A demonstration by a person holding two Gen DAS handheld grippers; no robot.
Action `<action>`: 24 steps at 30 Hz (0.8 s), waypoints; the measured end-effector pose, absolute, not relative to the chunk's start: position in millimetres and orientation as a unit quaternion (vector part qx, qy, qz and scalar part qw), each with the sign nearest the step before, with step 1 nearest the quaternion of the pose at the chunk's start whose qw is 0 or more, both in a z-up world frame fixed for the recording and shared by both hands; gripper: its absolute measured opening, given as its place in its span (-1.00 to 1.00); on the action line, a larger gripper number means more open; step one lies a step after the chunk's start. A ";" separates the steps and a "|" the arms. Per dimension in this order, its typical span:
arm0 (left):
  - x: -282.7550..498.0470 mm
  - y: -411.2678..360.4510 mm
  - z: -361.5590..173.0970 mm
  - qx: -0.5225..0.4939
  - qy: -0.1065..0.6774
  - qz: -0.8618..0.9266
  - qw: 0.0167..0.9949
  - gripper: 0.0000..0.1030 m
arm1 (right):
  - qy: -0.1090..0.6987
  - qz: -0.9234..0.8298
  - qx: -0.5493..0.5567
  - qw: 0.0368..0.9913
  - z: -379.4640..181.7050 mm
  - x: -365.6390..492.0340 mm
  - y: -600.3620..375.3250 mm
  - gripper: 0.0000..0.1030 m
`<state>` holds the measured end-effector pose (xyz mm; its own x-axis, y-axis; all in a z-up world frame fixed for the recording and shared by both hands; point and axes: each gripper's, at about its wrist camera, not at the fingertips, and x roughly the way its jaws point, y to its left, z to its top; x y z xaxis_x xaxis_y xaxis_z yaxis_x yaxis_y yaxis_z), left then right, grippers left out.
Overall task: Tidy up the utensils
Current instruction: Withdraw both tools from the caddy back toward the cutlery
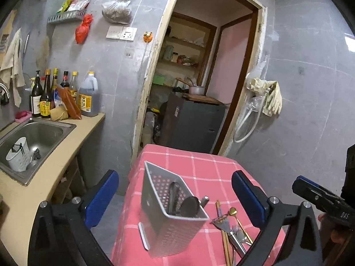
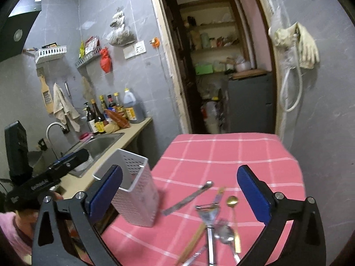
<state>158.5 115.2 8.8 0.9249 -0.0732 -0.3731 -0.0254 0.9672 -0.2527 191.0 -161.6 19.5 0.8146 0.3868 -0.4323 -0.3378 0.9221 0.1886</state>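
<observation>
Both grippers, left gripper [image 1: 175, 194] and right gripper [image 2: 179, 190], gape wide and empty over the worktop [image 2: 233, 155]; next, lift loose cutlery [image 2: 221, 232] into the holder [image 2: 135, 186].

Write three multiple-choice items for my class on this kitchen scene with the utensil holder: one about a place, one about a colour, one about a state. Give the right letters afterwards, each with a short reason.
1. Where does the perforated utensil holder stand?
A. In the sink
B. On the checked tablecloth
C. On the wall shelf

2. What colour is the tablecloth?
A. Pink-red with white lines
B. Plain blue
C. Green with yellow dots

3. How do the jaws of the left gripper and the right gripper stand?
A. Both shut on a spoon
B. One shut, one open
C. Both wide open, holding nothing

Answers:
1 B: the holder stands upright on the cloth, beside the loose utensils.
2 A: white lines cross the pink-red cloth.
3 C: in each wrist view the blue pads stand far apart with nothing pressed between them.
</observation>
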 end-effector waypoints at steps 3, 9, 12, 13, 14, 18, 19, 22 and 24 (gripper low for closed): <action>149.5 104.5 6.6 -0.124 0.185 -0.019 0.975 0.99 | 0.232 0.170 0.039 0.957 17.4 180.7 -176.7 0.97; 132.8 77.6 1.4 -0.119 0.168 -0.027 0.978 0.99 | 0.226 0.138 0.032 0.964 11.8 167.6 -203.7 0.97; 129.1 62.8 -3.7 -0.107 0.172 -0.031 0.979 0.99 | 0.226 0.127 0.029 0.965 6.9 162.4 -214.9 0.97; 127.4 57.1 -6.6 -0.103 0.174 -0.034 0.979 0.99 | 0.228 0.125 0.027 0.965 4.2 161.1 -217.9 0.97; 126.5 53.4 -8.2 -0.101 0.176 -0.036 0.978 0.99 | 0.235 0.122 0.025 0.964 0.6 161.0 -222.3 0.97; 123.9 34.3 -20.6 -0.091 0.194 -0.049 0.976 0.99 | 0.256 0.114 0.021 0.960 -14.5 159.4 -236.0 0.97; 123.7 30.4 -24.1 -0.089 0.199 -0.052 0.975 0.99 | 0.262 0.112 0.021 0.958 -18.8 160.0 -239.6 0.97; 125.2 18.7 -35.7 -0.087 0.220 -0.060 0.970 0.99 | 0.281 0.110 0.024 0.953 -30.3 164.6 -250.1 0.97; 126.7 11.4 -44.2 -0.089 0.236 -0.064 0.965 0.99 | 0.297 0.114 0.029 0.948 -40.1 169.1 -256.3 0.97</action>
<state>126.7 11.4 -44.2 0.8801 -0.1649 -0.4453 0.0808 0.9761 -0.2018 169.1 -256.3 -40.1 0.7976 0.2329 -0.5564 -0.1988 0.9724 0.1220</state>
